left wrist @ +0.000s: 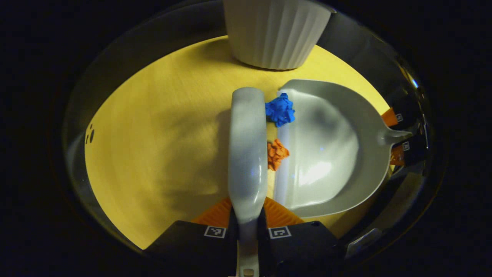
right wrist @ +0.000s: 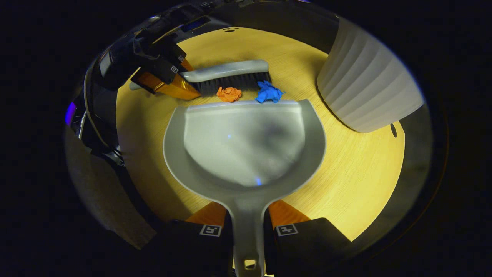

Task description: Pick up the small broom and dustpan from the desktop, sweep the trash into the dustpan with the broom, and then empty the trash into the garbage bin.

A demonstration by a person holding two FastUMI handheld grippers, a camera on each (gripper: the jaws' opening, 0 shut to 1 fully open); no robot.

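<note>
- One broom (left wrist: 248, 150), one dustpan (right wrist: 246, 148), one garbage bin (right wrist: 367, 86) and two scraps of trash lie on a round yellow worktop (left wrist: 153, 134) with a fine wood-like grain.
- The trash is a crumpled blue wad (left wrist: 280, 110) and a crumpled orange wad (left wrist: 276, 154); both look like scrunched paper.
- Both wads sit at the dustpan's front lip, squeezed between it and the broom. In the right gripper view the blue wad (right wrist: 269, 92) overlaps the lip and the orange wad (right wrist: 229, 94) lies just outside it.
- The broom has a smooth, glossy grey plastic back with rounded ends and a row of dark bristles (right wrist: 230, 82) touching the worktop beside the wads.
- The dustpan is smooth grey plastic, a shallow scoop with a curved raised rim, a straight front lip and a narrow handle with a hole at its end; it rests on the worktop.
- The garbage bin is white, ribbed with vertical flutes, tapering toward its base, standing upright near the dustpan's far corner.
- The left gripper (left wrist: 248, 225) is clamped narrowly on the broom's handle, its orange fingers pressing each side.
- The right gripper (right wrist: 247, 223) is likewise closed tight around the dustpan's handle, holding it from both sides.
</note>
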